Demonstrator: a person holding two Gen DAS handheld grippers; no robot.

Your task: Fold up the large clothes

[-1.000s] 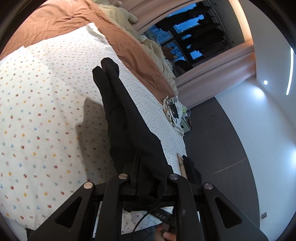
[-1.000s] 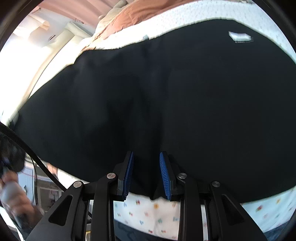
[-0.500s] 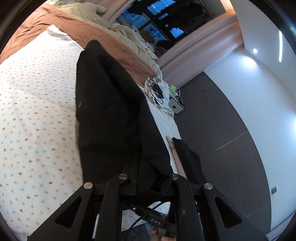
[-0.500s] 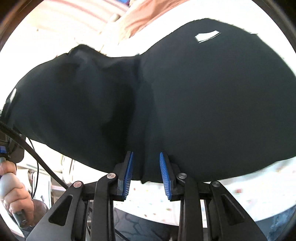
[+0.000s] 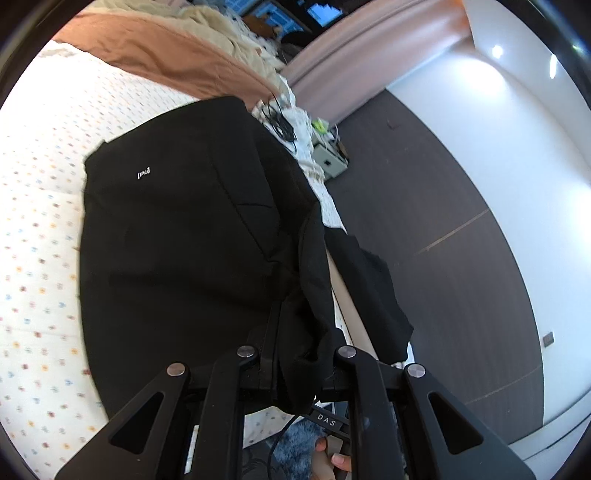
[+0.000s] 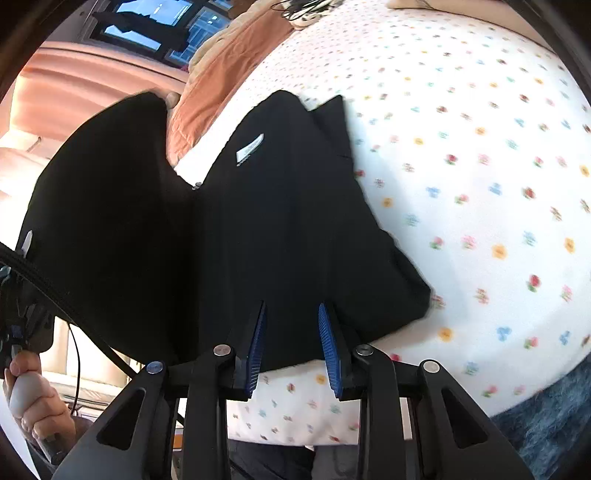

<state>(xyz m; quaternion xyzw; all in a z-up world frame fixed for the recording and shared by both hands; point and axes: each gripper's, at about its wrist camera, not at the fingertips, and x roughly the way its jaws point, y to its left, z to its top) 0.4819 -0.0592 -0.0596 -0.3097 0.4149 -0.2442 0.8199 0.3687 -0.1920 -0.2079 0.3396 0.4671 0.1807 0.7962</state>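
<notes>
- One black garment [image 5: 177,236], large, draped over the bed [image 5: 40,206]; far part flat on the flowered sheet [image 6: 480,206], near part lifted, judged mid-fold.
- Left gripper [image 5: 299,369] clenched on a bunched edge of the garment; cloth wadded between the fingers [image 5: 269,343] and spilling down over them, likely so that the near edge can be carried across the flat part.
- Right gripper [image 6: 291,332] at the near hem [image 6: 295,354]; blue pads [image 6: 256,336] set apart with black cloth filling the gap. Cannot tell whether gripping or only straddling the hem.
- In the right view, garment in two lobes: one flat on the sheet with a white tag [image 6: 250,148], one raised at left, probably hanging from the left gripper.
- In the left view, one small white logo [image 5: 143,172] on the flat panel; one loose flap [image 5: 369,295] hanging off the bed's edge toward the dark floor [image 5: 443,206].
- Two grippers, two fingers each; no second garment in sight.
- One brown blanket [image 5: 155,55] and one cream throw [image 5: 221,26] pushed to the far end of the bed, apparently to leave the sheet free for folding.
- One tangle of black cables [image 5: 280,122] on the far corner, near the garment's far edge but apart from it.
- One blue rug [image 6: 546,417] on the floor below the near edge.
- One hand [image 6: 33,398] on the other gripper's handle, low left in the right view.
</notes>
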